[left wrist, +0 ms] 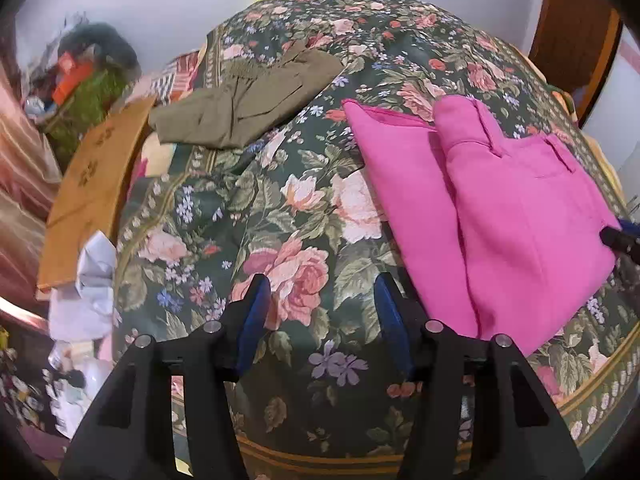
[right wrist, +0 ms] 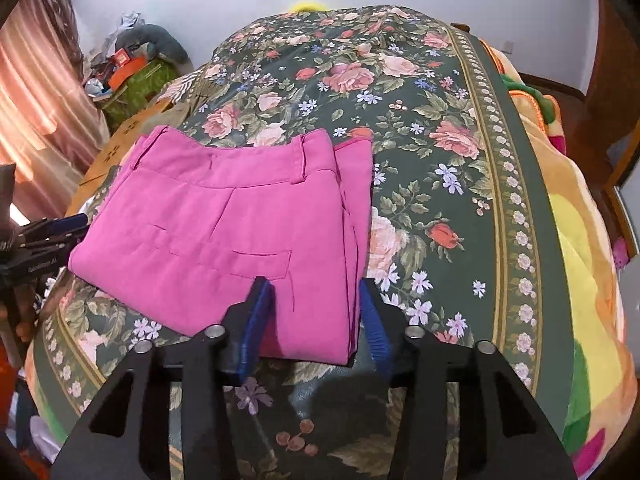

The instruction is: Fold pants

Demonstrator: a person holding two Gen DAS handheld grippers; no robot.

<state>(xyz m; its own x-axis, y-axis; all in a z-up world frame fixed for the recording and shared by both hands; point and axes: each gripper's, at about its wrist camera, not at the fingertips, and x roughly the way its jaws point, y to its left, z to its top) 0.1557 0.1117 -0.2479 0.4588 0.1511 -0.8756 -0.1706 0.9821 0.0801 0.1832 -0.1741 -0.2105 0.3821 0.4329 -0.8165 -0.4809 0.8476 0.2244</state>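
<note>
pink pants: folded into a chunky rectangle on the bed. I get them at right of centre in the left wrist view (left wrist: pixel 496 216) and left of centre in the right wrist view (right wrist: pixel 224 224), waistband and belt loops toward the top of the frame there.
left gripper: (left wrist: pixel 320 312) bottom centre of my left view, jaws apart with nothing between them, hanging over bare bedspread just left of the pants. It also pokes in at the left edge of the right view.
right gripper: (right wrist: pixel 314 312) bottom centre of its own view, jaws apart, straddling the near right corner of the pants; can't tell if the pads actually touch the fabric.
bedspread: dark green with big pink roses (left wrist: pixel 280 208), covers the whole bed.
olive pants: second folded pair, upper left of centre in the left view (left wrist: pixel 244 100), well apart from the pink ones.
cardboard box: left edge, beside the bed (left wrist: pixel 88 184).
</note>
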